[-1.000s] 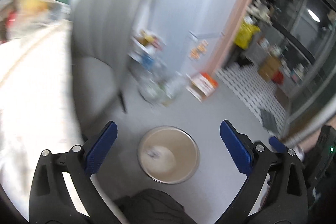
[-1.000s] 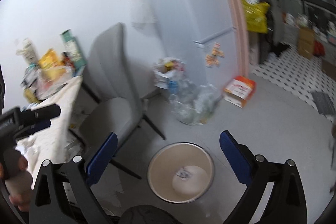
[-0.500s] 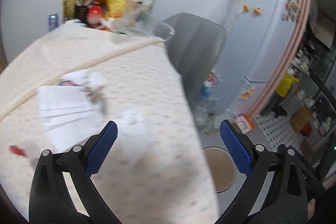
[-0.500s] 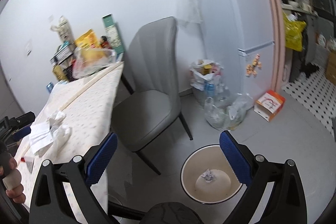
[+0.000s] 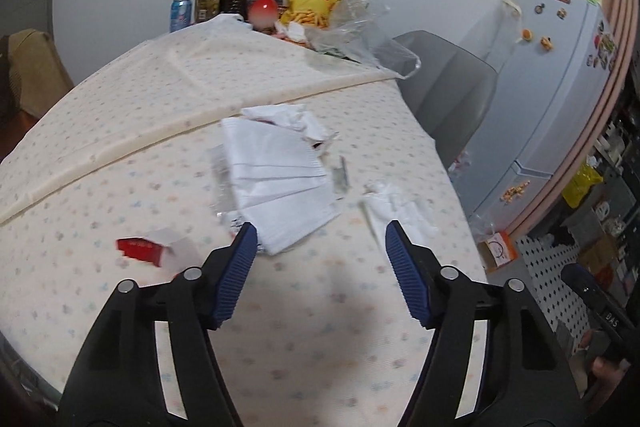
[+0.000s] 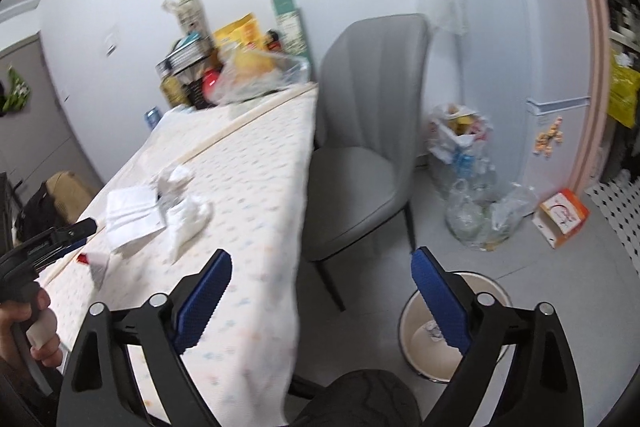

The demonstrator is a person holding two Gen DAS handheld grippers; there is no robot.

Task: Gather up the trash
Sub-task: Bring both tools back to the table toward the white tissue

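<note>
We're swinging the left gripper (image 5: 318, 241), jaws just narrowing with nothing between them, toward the crumpled white tissue (image 5: 394, 207) on the dotted tablecloth (image 5: 120, 131); next: pinch it, carry to the round cream bin (image 6: 426, 363), right gripper (image 6: 320, 275) open.

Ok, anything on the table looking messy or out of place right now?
Yes: crumpled tissues, a loose stack of white napkins and a torn red-and-white wrapper lie scattered on the tablecloth.
</note>
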